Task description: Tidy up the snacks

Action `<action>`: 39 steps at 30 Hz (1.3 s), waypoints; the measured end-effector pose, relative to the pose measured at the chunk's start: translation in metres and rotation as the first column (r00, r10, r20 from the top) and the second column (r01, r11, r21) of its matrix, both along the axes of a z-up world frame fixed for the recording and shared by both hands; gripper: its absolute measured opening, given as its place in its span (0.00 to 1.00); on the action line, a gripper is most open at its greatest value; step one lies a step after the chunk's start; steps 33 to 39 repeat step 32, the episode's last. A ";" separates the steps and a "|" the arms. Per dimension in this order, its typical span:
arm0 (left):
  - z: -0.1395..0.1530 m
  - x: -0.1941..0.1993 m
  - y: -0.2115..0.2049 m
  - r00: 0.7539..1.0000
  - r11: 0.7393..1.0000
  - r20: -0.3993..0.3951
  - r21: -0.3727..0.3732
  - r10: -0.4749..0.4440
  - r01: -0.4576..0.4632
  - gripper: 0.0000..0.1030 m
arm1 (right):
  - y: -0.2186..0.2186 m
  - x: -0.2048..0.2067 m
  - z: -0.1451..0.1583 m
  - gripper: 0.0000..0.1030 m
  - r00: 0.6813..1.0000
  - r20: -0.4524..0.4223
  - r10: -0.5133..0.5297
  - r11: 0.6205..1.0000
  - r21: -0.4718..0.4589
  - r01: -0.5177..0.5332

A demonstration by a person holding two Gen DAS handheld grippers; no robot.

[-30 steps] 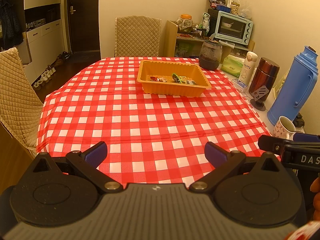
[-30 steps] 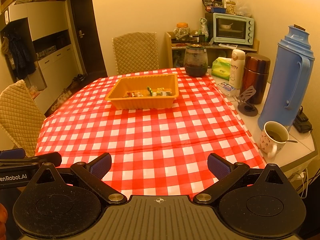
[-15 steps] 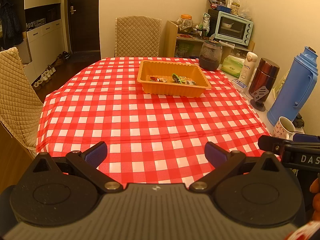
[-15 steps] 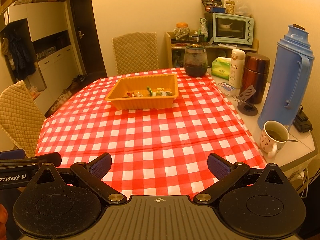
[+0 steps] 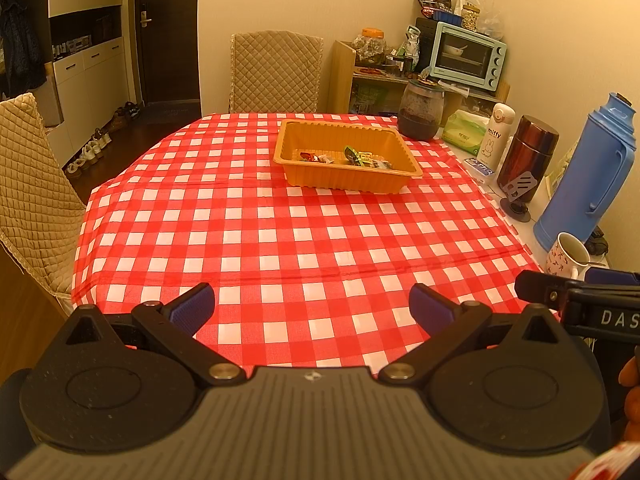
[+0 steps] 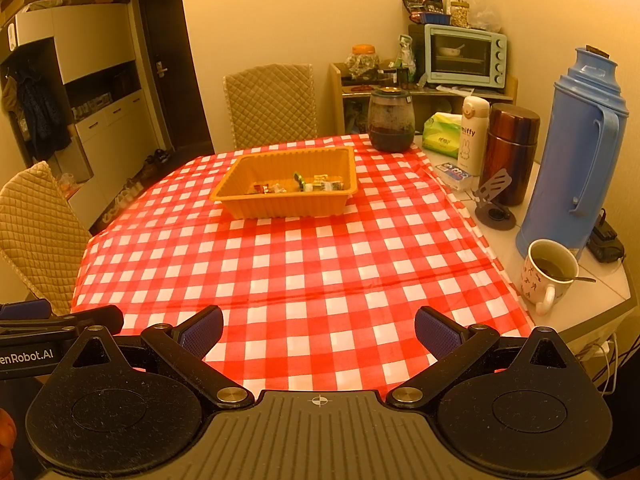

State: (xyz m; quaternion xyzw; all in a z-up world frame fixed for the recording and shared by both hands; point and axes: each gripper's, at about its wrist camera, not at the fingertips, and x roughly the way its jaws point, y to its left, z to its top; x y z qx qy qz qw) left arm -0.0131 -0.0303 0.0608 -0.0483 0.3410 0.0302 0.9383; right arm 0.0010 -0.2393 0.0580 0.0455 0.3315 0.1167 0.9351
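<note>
An orange tray (image 5: 384,184) (image 6: 256,206) sits at the far middle of the red-checked table, with several wrapped snacks (image 5: 348,157) (image 6: 298,186) lying along its near wall. My left gripper (image 5: 311,308) hangs open over the table's near edge, far from the tray, nothing between its blue pads. My right gripper (image 6: 319,330) is open too, likewise at the near edge and empty. Each gripper's side shows at the border of the other's view.
Along the table's right side stand a blue thermos (image 6: 576,152), a mug with a spoon (image 6: 550,276), a brown flask (image 6: 510,152), a white bottle (image 6: 474,132) and a dark jar (image 6: 391,120). Quilted chairs stand at the left (image 5: 28,192) and far end (image 5: 276,72).
</note>
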 end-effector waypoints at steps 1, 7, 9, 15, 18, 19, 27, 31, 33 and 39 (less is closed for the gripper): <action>0.000 0.000 0.000 1.000 1.000 0.000 0.001 0.000 0.000 1.00 | 0.000 0.000 0.000 0.98 1.000 0.001 0.000 1.000 -0.001 0.000; 0.000 -0.001 0.000 1.000 1.000 0.000 0.000 -0.001 0.001 1.00 | -0.001 0.000 0.000 0.98 1.000 0.000 0.000 1.000 0.000 0.000; 0.000 0.000 0.000 1.000 1.000 0.001 0.000 0.000 0.000 1.00 | -0.001 0.000 0.000 0.98 1.000 0.000 0.000 1.000 0.000 0.000; 0.000 -0.001 -0.001 1.000 1.000 0.001 0.001 -0.001 0.001 1.00 | -0.001 0.000 0.000 0.98 1.000 -0.001 0.000 1.000 0.000 0.000; 0.000 -0.001 0.000 1.000 1.000 0.001 0.000 -0.001 0.001 1.00 | -0.001 0.000 0.000 0.98 1.000 -0.001 0.000 1.000 0.001 0.000; 0.000 -0.001 0.000 1.000 1.000 0.001 0.000 -0.001 0.001 1.00 | -0.001 0.000 -0.001 0.98 1.000 -0.001 0.000 1.000 0.002 0.000; 0.001 -0.002 0.001 1.000 1.000 0.005 -0.003 0.001 -0.001 1.00 | -0.001 0.000 -0.001 0.98 1.000 -0.001 0.000 1.000 0.002 0.000; 0.002 -0.004 0.003 1.000 1.000 0.028 -0.002 0.004 -0.004 1.00 | -0.001 0.000 -0.001 0.98 1.000 -0.002 -0.001 1.000 0.002 0.001; 0.002 -0.003 0.004 1.000 1.000 0.025 -0.010 0.002 -0.002 1.00 | -0.002 0.000 -0.001 0.98 1.000 -0.001 -0.001 1.000 0.003 0.001; 0.002 -0.003 0.004 1.000 1.000 0.025 -0.010 0.002 -0.002 1.00 | -0.002 0.000 -0.001 0.98 1.000 -0.001 -0.001 1.000 0.003 0.001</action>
